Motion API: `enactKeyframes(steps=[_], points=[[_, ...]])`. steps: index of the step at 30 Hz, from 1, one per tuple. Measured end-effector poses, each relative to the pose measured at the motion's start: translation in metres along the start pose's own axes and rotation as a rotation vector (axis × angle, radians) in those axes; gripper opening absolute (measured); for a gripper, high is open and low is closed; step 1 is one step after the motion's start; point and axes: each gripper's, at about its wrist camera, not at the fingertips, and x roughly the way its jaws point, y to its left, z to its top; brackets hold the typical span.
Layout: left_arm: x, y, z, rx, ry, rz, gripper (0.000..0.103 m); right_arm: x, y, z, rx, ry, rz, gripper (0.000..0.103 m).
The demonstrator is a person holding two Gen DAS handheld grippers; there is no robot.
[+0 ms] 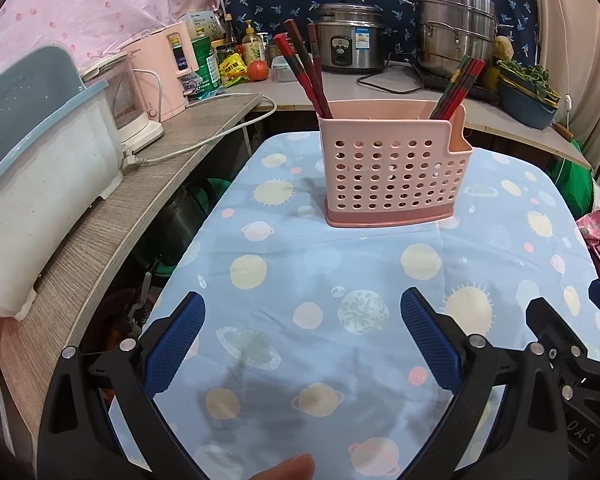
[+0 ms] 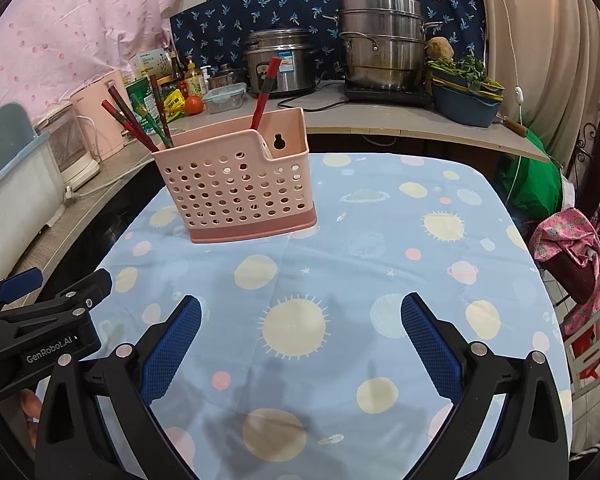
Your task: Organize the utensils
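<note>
Here both claws hang over the near end of the bench [image 1: 480, 264], which wears a pale blue cloth printed with suns and planets. The left claw [image 1: 300, 344] stands wide apart, its blue pads clear of everything, with only cloth between them. The right claw [image 2: 300, 344] is spread just as wide and has hold of nothing either. Each shows at the edge of the other's view — the right one at the right border of the left wrist picture, the left one at the left border of the right wrist picture.

The pink utensil holder [image 1: 388, 168] stands upright on the cloth toward the far end of the bench, well apart from both claws. Its front wall is full of round holes and it sits on a darker pink base. One bunch of red chopsticks [image 1: 304, 64] leans out of its left end; a second bunch [image 1: 456, 88] leans out of its right end, behind the lower notched corner.

Behind the bench runs a counter with a rice cooker [image 1: 350, 42], a steel stacked pot [image 1: 454, 36] and a tomato [image 1: 258, 71] — among bottles and packets.
</note>
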Motion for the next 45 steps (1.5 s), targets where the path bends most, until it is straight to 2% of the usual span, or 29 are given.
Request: enactKeyframes(steps=[45], points=[[0.0001,-0.0056,0.0031,0.018,0.000,0.012,0.094,0.0070,0.0009,0.0053,0.000,0.015,0.004,0.097]])
